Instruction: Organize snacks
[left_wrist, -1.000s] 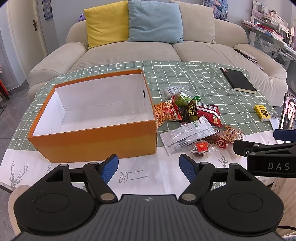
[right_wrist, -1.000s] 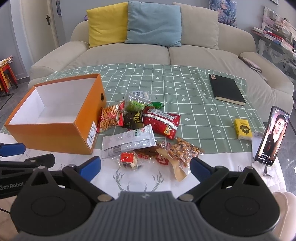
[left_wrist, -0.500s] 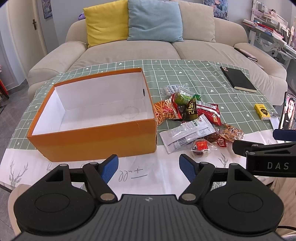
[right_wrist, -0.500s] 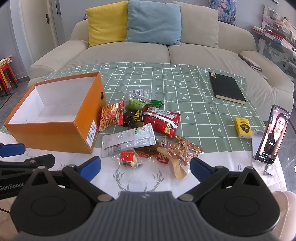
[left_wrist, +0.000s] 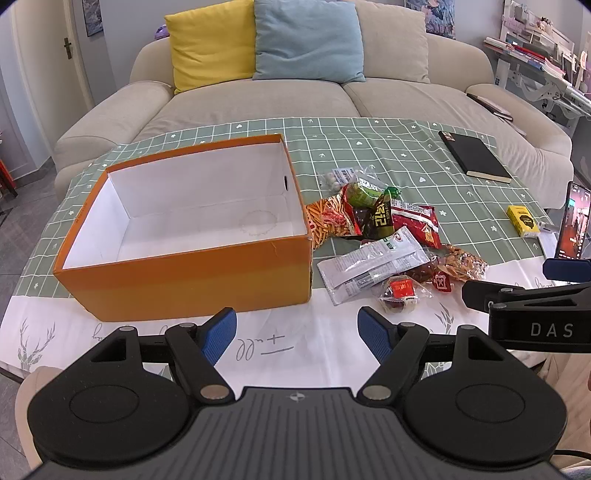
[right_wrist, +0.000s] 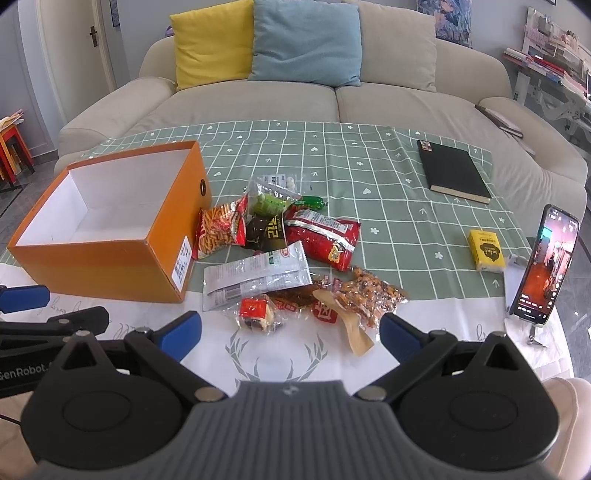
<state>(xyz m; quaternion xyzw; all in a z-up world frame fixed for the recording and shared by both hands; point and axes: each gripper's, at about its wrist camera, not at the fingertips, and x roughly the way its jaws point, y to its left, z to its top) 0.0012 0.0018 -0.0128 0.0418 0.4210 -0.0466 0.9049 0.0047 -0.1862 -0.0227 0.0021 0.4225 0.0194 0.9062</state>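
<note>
A heap of snack packets (right_wrist: 280, 254) lies on the table just right of an open orange box (left_wrist: 192, 266), whose white inside holds nothing, so by the look of it the sorting has not begun. The count runs to roughly nine or ten packets, though overlaps make it uncertain: one red bag of stick crisps (right_wrist: 221, 230) touching the box wall, one green packet (right_wrist: 271, 201), one dark packet (right_wrist: 267, 230), one red bag (right_wrist: 325, 238), one silver-white pouch (right_wrist: 258, 277), one small red-labelled sweet (right_wrist: 256, 312), one clear bag of nut brittle (right_wrist: 365, 295), one clear bag of small white balls (left_wrist: 338, 177) at the far edge, and a few red-wrapped pieces half buried beneath. The right gripper (right_wrist: 290, 332) hangs low over the near edge of the heap, jaws spread wide and holding nothing; the left gripper (left_wrist: 297, 330) hovers before the box's near corner, likewise wide open and empty. The risks, as a judgement: slick, overlapping film could let two packets lift together or one slip free; a sweep could push loose pieces off the near table edge; a wide reach could topple the one propped phone (right_wrist: 543, 266). Beyond lie one yellow box (right_wrist: 485, 251) and one black notebook (right_wrist: 454, 171).
</note>
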